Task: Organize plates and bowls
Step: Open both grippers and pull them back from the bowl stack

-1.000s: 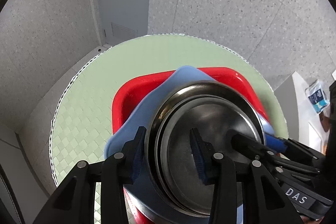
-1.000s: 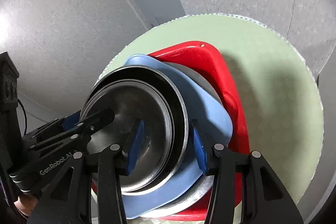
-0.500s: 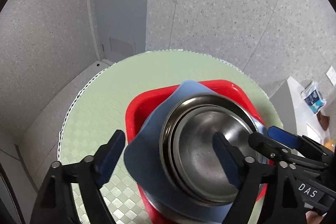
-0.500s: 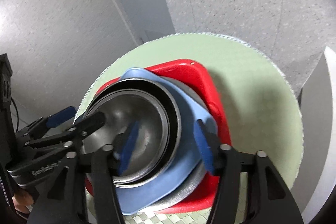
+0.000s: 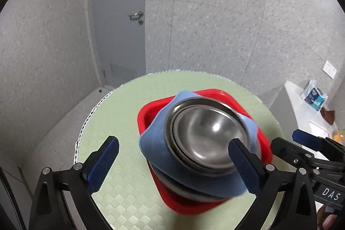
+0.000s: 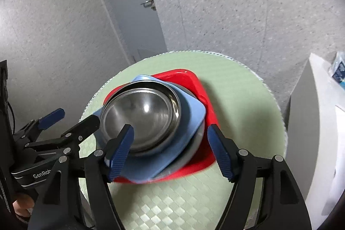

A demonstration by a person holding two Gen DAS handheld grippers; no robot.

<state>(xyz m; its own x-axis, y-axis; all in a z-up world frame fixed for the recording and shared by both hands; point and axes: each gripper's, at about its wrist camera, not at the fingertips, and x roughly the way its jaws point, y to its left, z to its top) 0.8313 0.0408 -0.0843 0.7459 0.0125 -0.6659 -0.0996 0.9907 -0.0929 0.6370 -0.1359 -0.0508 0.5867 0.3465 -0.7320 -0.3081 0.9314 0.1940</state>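
On the green table (image 5: 129,165) sits a red tray (image 5: 185,204) stacked with a blue plate (image 5: 155,143) and steel bowls (image 5: 204,135). Both claws – left claw (image 5: 172,165), right claw (image 6: 170,150) – have just been opening and grip nothing.

The desk (image 5: 120,113) wears a pale green cloth in a woven check pattern; the tray (image 5: 151,113) is bright red; the square plate (image 5: 155,141) on it is light blue; the nested bowls (image 5: 207,135) are bare silver steel; each hand-held gripper is black with dark blue ribbed pads (image 5: 101,163); the walls (image 5: 237,36) are speckled grey; the door (image 5: 120,14) is plain grey.
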